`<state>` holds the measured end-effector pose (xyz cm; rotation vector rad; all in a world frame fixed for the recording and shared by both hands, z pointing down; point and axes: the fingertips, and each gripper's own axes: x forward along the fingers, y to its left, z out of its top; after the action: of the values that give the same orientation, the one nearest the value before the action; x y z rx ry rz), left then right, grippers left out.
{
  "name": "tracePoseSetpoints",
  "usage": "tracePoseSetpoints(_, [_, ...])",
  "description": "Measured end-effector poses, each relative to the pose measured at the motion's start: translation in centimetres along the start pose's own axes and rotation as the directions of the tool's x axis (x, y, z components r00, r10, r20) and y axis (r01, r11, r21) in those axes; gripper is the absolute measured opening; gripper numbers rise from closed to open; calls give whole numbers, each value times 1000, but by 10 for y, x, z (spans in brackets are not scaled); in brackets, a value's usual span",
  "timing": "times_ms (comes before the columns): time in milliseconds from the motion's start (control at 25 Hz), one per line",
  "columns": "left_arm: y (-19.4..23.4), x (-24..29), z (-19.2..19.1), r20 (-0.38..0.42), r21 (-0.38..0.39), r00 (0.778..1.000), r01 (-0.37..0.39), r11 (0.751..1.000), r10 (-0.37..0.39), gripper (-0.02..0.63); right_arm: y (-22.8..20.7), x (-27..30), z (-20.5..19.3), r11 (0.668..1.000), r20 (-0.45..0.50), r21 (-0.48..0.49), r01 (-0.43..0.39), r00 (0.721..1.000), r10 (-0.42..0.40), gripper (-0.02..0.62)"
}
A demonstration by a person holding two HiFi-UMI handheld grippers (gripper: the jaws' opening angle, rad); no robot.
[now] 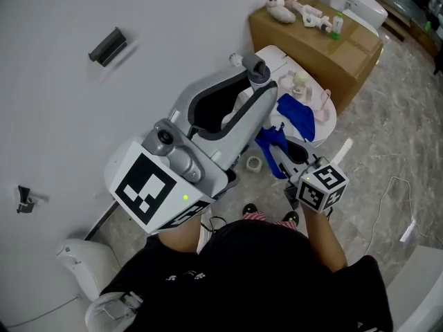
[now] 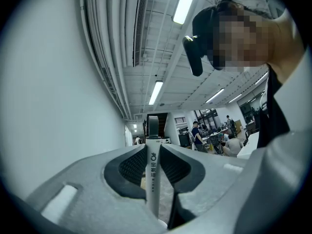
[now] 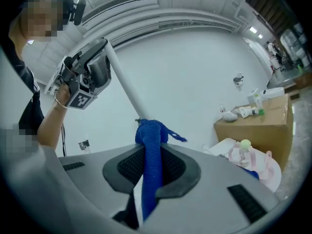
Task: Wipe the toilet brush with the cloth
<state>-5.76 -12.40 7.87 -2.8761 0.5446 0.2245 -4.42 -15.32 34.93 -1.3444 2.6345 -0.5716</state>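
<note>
My left gripper [image 2: 152, 165] is shut on the white handle [image 2: 152, 177] of the toilet brush, which stands upright between its pads. In the right gripper view the handle [image 3: 122, 77] slants down from the left gripper [image 3: 97, 57] into the blue cloth [image 3: 148, 138]. My right gripper [image 3: 148, 162] is shut on that cloth, whose bunched top sits against the handle. In the head view the left gripper [image 1: 257, 88] is at the centre. The right gripper [image 1: 282, 158] is just below and to its right with the cloth [image 1: 271, 144]. The brush head is hidden.
A white round stand [image 1: 331, 120] behind the grippers carries a second blue cloth [image 1: 297, 116], a small bottle and a pink item. A cardboard box [image 1: 315, 43] with bottles stands beyond it. A tape roll [image 1: 254, 163] and a cable [image 1: 387, 206] lie on the floor.
</note>
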Motion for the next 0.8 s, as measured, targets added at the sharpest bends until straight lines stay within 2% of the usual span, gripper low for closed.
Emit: tracePoseSetpoints(800, [-5,1,8,19,-14,999,30,999,-30,89,-36,-1,-50,996,-95,33,83,992,-79,64])
